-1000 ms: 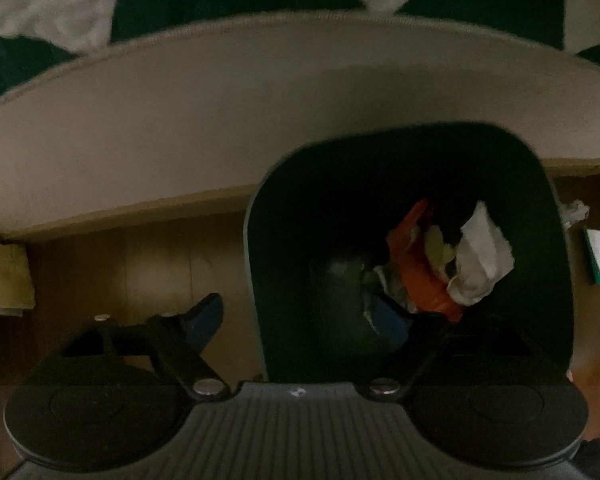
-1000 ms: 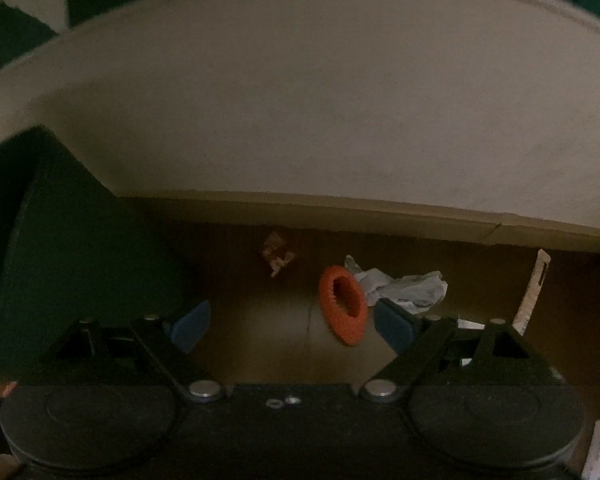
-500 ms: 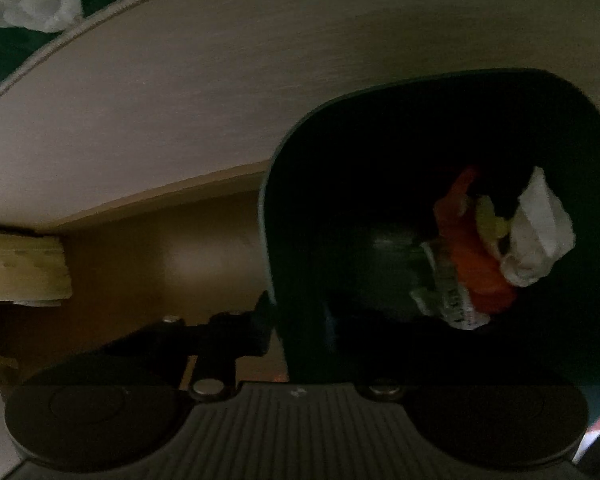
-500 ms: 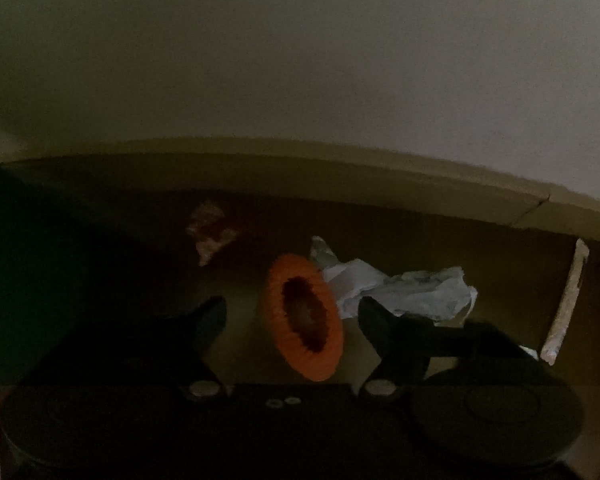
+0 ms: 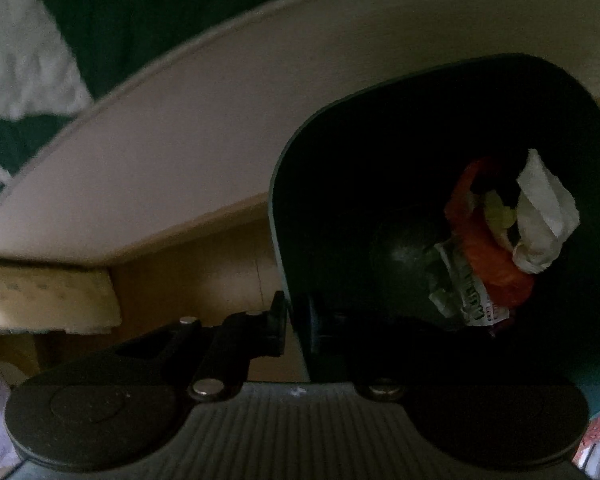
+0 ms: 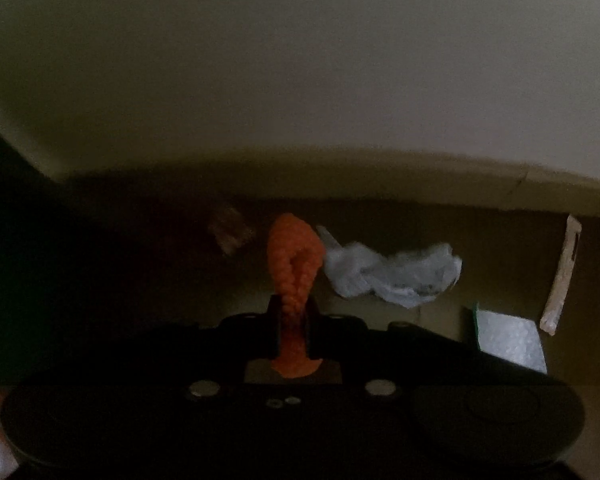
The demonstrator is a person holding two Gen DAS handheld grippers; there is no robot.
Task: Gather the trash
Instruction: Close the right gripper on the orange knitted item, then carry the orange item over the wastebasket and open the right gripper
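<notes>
Beside the low table, the dark green bin [image 5: 284,216] was gripped at its near wall by the left gripper [image 5: 296,320], and several scraps were already seen inside it. On the wooden floor, the orange knitted ring [image 6: 294,256] was being squeezed flat between the closing jaws of the right gripper [image 6: 292,320]. A crumpled white tissue [image 6: 392,276], a small wrapper [image 6: 230,232] and a paper strip [image 6: 560,276] were left to be collected.
</notes>
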